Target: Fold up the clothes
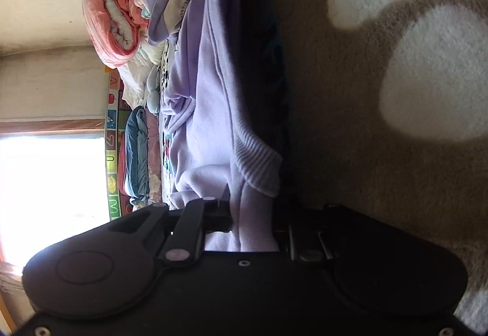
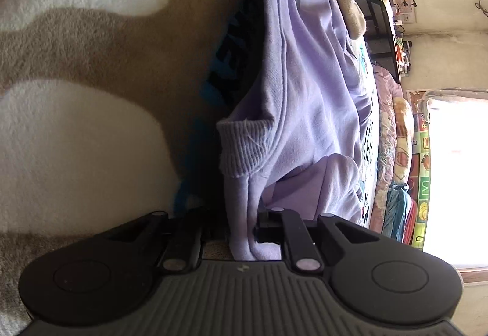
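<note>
Lilac fleece sweatshirt with ribbed cuffs hangs stretched between the two tongs, above a brown-and-white plush blanket and a dark garment with blue print. The left tongs are clamped on one bunched end of it, its cuff drooping just ahead. The right tongs are closed on the other end, by the second cuff.

Brown-and-white fleece blanket under lavender sweatshirt, black-and-blue garment.
</note>
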Tool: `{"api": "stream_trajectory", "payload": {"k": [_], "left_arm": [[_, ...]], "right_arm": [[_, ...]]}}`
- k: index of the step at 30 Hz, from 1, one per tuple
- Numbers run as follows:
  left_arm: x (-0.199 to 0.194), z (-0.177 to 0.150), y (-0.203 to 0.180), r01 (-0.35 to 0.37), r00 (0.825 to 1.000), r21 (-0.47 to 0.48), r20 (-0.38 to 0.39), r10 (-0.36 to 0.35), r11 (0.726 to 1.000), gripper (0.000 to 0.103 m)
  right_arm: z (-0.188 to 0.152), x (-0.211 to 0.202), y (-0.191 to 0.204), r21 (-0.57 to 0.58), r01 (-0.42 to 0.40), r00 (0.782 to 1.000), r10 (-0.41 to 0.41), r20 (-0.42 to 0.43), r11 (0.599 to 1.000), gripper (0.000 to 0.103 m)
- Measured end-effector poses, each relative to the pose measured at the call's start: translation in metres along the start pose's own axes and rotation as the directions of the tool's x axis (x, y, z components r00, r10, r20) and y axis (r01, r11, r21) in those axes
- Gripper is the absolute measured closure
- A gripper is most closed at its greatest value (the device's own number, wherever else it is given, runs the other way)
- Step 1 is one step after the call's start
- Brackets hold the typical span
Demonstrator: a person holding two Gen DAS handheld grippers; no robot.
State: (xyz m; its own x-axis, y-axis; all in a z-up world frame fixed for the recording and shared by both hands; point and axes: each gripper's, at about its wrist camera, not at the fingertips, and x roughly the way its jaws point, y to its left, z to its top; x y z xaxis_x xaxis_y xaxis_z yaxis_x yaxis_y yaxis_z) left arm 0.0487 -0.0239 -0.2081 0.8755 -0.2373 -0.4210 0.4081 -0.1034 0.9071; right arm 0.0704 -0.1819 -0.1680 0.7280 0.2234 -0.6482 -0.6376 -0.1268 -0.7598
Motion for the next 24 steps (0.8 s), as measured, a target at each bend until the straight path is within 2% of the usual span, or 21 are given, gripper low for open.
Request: {"api": "stream_trajectory", "payload": {"k": [2, 3, 4, 6, 8, 10, 11, 12, 14, 17, 18, 19, 20, 22, 23, 24], "left_arm": [[-0.012, 0.004, 0.002, -0.012, 1.0, -0.024, 0.003, 0.012, 1.0, 0.063], [-0.018, 0.007, 0.001, -0.018, 1.0, -0.028, 0.009, 0.018, 0.999, 0.054], [-0.025, 0.01, 0.0, -0.023, 1.0, -0.032, 0.014, 0.023, 0.999, 0.054], [-0.037, 0.015, 0.002, -0.015, 1.0, -0.051, 0.016, 0.015, 0.999, 0.054], [-0.046, 0.017, 0.016, 0.008, 1.0, -0.167, 0.006, -0.007, 0.986, 0.054], [-0.052, 0.019, 0.032, 0.023, 1.0, -0.293, -0.005, -0.026, 0.956, 0.054], [-0.052, 0.019, 0.034, 0.016, 1.0, -0.319, -0.009, -0.02, 0.948, 0.054], [-0.051, 0.02, 0.034, 0.011, 1.0, -0.326, -0.016, -0.017, 0.945, 0.055], [-0.047, 0.024, 0.022, 0.025, 0.999, -0.267, -0.03, -0.034, 0.964, 0.055], [-0.042, 0.03, 0.005, 0.016, 0.998, -0.206, -0.048, -0.027, 0.978, 0.056], [-0.04, 0.031, -0.002, 0.008, 0.998, -0.189, -0.063, -0.02, 0.982, 0.062], [-0.036, 0.032, -0.009, 0.009, 0.997, -0.166, -0.076, -0.022, 0.986, 0.065], [-0.031, 0.033, -0.014, 0.01, 0.996, -0.146, -0.087, -0.023, 0.989, 0.065], [-0.028, 0.033, -0.023, -0.021, 0.995, -0.119, -0.096, 0.01, 0.993, 0.07], [-0.027, 0.033, -0.025, -0.038, 0.994, -0.115, -0.102, 0.026, 0.993, 0.078], [-0.027, 0.033, -0.024, -0.048, 0.994, -0.132, -0.108, 0.034, 0.99, 0.091]], "right_arm": [[0.004, -0.011, 0.001, 0.029, 0.006, 1.0, -0.006, 0.011, 1.0, 0.075], [0.006, -0.017, 0.002, 0.044, 0.008, 1.0, -0.009, 0.017, 0.999, 0.063], [0.009, -0.022, 0.002, 0.059, 0.011, 1.0, -0.012, 0.022, 0.998, 0.056], [0.013, -0.033, 0.003, 0.089, 0.016, 0.999, -0.019, 0.033, 0.996, 0.05], [0.017, -0.044, 0.005, 0.118, 0.02, 0.999, -0.026, 0.043, 0.993, 0.049], [0.021, -0.055, 0.006, 0.147, 0.025, 0.998, -0.033, 0.054, 0.989, 0.049], [0.023, -0.055, 0.007, 0.158, 0.035, 0.998, -0.043, 0.05, 0.987, 0.047], [0.025, -0.049, 0.008, 0.165, 0.05, 0.998, -0.057, 0.039, 0.985, 0.042], [0.028, -0.039, 0.01, 0.179, 0.082, 0.996, -0.086, 0.018, 0.98, 0.04], [0.033, -0.024, 0.013, 0.199, 0.129, 0.992, -0.129, -0.014, 0.971, 0.046], [0.034, -0.019, 0.014, 0.206, 0.145, 0.989, -0.143, -0.025, 0.968, 0.057], [0.036, -0.013, 0.015, 0.212, 0.161, 0.987, -0.157, -0.036, 0.964, 0.076], [0.038, -0.008, 0.016, 0.218, 0.177, 0.984, -0.17, -0.047, 0.96, 0.082], [0.037, 0.002, 0.012, 0.276, 0.183, 0.983, -0.17, -0.068, 0.944, 0.083], [0.036, 0.008, 0.01, 0.311, 0.182, 0.983, -0.166, -0.078, 0.933, 0.083], [0.036, 0.01, 0.009, 0.336, 0.183, 0.983, -0.165, -0.083, 0.924, 0.084]]}}
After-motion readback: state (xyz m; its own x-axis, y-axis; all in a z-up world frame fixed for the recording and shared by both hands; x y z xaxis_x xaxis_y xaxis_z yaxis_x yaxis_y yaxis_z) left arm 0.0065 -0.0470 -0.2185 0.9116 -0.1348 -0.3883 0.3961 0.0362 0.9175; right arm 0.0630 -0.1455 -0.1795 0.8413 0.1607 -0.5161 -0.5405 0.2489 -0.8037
